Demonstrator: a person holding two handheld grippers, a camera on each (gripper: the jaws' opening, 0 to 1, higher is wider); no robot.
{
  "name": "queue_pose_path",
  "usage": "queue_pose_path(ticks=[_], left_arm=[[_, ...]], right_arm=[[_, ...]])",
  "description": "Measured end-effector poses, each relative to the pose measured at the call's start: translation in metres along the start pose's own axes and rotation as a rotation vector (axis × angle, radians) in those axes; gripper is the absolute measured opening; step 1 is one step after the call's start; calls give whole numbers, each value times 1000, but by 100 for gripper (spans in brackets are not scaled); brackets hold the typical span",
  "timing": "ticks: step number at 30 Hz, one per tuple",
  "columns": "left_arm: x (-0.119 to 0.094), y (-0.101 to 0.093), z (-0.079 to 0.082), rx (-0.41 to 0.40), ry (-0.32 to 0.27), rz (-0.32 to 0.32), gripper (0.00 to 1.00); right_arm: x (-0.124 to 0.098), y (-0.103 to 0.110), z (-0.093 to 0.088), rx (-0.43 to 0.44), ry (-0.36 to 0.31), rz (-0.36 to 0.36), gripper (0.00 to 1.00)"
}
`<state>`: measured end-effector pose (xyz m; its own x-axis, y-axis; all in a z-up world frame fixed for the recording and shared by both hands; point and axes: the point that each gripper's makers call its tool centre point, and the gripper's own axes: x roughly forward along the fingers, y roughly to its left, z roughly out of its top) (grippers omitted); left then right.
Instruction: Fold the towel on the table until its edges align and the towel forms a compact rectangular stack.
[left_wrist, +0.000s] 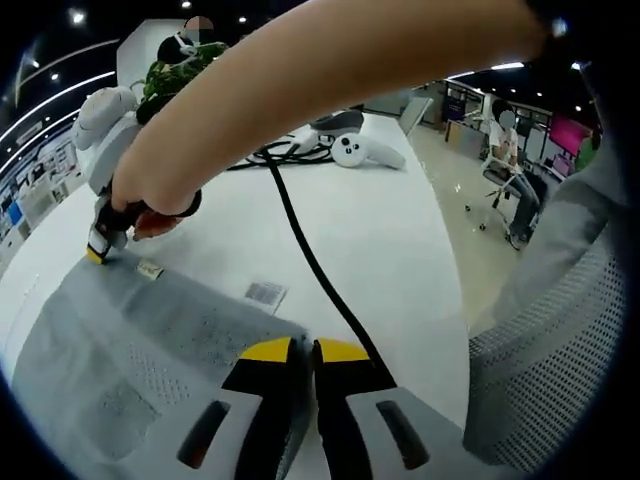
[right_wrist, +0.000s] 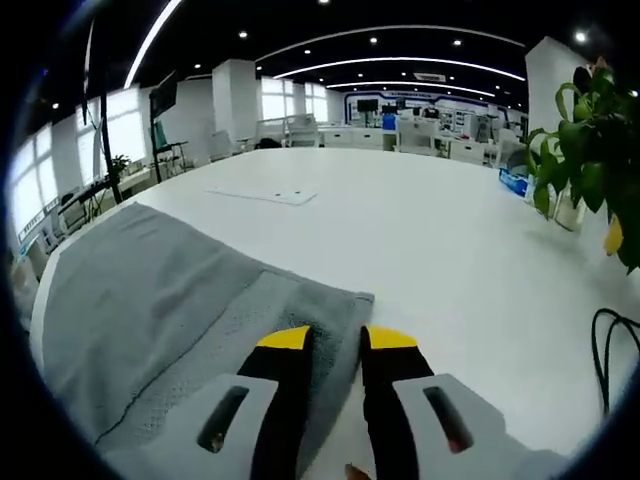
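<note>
The left gripper (left_wrist: 305, 352) had its jaws nearly shut on a corner of the grey towel (left_wrist: 150, 340), which lay flat on the white table (left_wrist: 380, 230) ahead of and to the left of it. A black cable (left_wrist: 300, 240) ran forward just beside its right jaw. The right gripper (right_wrist: 338, 340) — jaws slightly apart — pinched a folded towel (right_wrist: 150, 300) edge between them. A plant (right_wrist: 590, 150) stood far to its right.

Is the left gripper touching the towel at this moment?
Touching. In the left gripper view, the left gripper is shut, its yellow-tipped fingers pinching the grey towel edge between them, with no gap showing.
</note>
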<state>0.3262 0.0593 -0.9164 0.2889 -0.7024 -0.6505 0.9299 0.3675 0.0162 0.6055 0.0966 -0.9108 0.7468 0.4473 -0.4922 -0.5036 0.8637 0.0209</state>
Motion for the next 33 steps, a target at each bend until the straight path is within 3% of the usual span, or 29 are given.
queue_pose_path(ticks=[5,12,17,23,26,33], left_arm=[[0,0,0,-5,-3,-4,7],[0,0,0,-29,-2,-7,7],[0,-1,1,17,5,-20,7],[0,0,2,3,6,-23,7],[0,2,2,-55,4,-44,6],[0,0,3,-40,-11,-21,5]], right_arm=[[4,6,-2,-28,12,27,3],[6,3,-2,-49,10,67,2],[8,4,-3,-51,9,78,2],[7,4,-4,-51,8,79,2],[7,4,-4,-46,2,77,2],[5,4,-4,-50,-1,82,2]])
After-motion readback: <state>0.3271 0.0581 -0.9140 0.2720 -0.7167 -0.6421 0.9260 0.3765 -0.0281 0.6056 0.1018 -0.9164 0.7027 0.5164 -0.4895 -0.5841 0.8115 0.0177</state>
